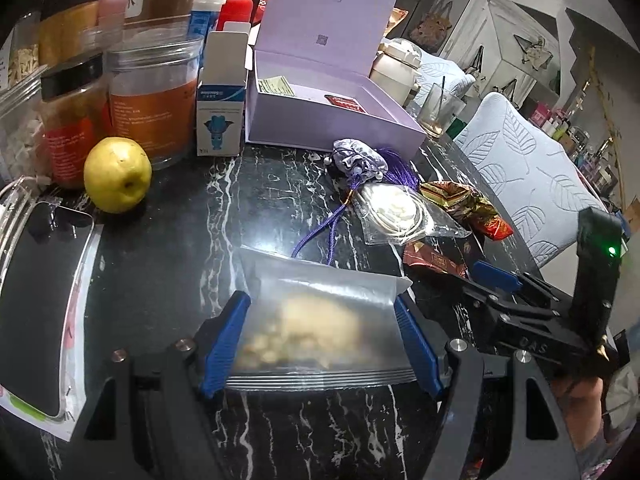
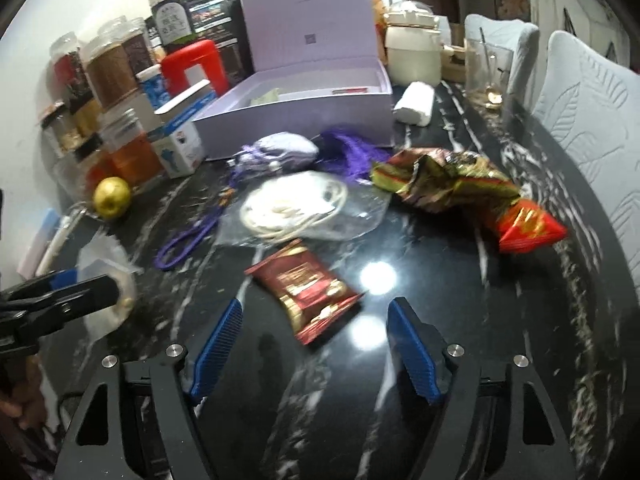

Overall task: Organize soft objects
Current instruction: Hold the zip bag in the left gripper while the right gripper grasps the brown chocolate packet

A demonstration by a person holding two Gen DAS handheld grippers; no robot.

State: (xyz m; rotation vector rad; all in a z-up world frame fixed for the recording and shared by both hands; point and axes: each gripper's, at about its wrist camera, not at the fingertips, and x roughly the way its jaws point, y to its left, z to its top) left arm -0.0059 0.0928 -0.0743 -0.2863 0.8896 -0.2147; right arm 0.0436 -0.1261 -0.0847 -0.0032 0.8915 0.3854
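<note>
Frosted zip bag (image 1: 320,320) sits nearest the left wrist lens, between the blue pads (image 1: 224,340) of the left gripper (image 1: 322,344), both pads touching its side edges; long axis runs 9 to 3 o'clock, zip strip at 6 o'clock toward the camera, far edge pointing to 12, pale lumpy contents blurred. Left tongs fairly wide, clamped on the bag's width, bag above the black marble table (image 1: 168,248). Right gripper (image 2: 316,344) spread wide, nothing between the pads, hovering over bare tabletop; dark red snack packet (image 2: 308,292) lies just past the fingertips at 12 o'clock, long axis running 10 to 4 o'clock. Beyond it at 12, clear pouch with white cord (image 2: 296,212), flat on the table. At 1 o'clock in the right view, crumpled gold-red wrapper (image 2: 460,192), long axis running 10 to 4. Purple drawstring pouch (image 1: 358,160) with tassel sits at 12 in the left view, just in front of the open lilac box (image 1: 332,120). Yellow apple (image 1: 118,176) at 10 o'clock, beside the jars (image 1: 156,96). Phone (image 1: 40,300) at 9 o'clock by the table edge. Right view motion-blurred.
</note>
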